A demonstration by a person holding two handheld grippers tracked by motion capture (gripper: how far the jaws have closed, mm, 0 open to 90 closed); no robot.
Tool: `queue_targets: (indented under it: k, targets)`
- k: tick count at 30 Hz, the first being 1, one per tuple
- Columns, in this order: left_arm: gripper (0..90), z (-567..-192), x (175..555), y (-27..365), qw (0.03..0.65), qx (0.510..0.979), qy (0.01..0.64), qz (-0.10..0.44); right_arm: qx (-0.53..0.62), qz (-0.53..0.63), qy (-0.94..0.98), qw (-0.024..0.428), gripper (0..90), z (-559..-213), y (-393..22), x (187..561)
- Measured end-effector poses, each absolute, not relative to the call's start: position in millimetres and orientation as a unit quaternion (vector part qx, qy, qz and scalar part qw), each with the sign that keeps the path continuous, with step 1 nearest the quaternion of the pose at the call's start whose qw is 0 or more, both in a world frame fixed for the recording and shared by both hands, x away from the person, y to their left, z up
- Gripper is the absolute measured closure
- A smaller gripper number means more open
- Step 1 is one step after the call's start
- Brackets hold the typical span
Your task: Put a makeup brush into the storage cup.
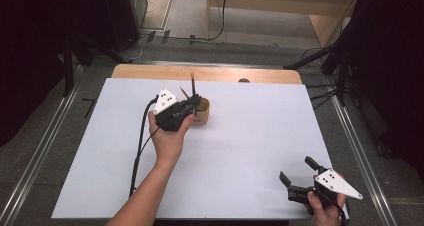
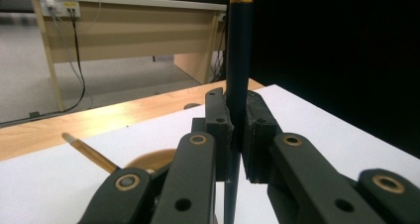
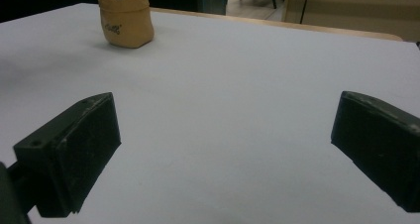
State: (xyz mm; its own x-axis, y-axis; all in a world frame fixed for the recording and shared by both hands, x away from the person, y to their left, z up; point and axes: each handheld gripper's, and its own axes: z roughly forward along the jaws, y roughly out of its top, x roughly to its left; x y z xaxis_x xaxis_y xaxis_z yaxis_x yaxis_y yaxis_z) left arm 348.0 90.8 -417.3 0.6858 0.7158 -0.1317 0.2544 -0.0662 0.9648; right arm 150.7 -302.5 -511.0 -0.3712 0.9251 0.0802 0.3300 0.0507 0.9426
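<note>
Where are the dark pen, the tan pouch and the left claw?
Pen (image 2: 238,60), left gripper view, on its dark shaft.
Pouch (image 3: 126,23), right gripper view, on its front wall.
Left claw (image 2: 236,135), left gripper view, midway between its fingertips.

The left gripper (image 2: 236,135) clamps a dark pen (image 2: 238,75) upright between its two black pads, the pen's gold band at the top of the frame. Below left, a gold-shafted pen (image 2: 89,152) leans out of a tan pot (image 2: 153,159). The white sheet (image 2: 317,120) runs to the table's wooden far edge (image 2: 99,122).
</note>
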Motion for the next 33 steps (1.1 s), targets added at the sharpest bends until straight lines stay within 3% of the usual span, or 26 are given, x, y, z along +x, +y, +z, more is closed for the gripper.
queue_targets:
  k: [16, 33]
  targets:
    - [84.5, -427, 385, 73, 0.584, 0.692, 0.359, 0.229, 0.477, 0.510, 0.656, 0.287, 0.0, -511, -300, 151]
    - [84.5, -449, 391, 48, 0.556, 0.696, 0.366, 0.269, 0.477, 0.513, 0.654, 0.284, 0.0, -511, -302, 152]
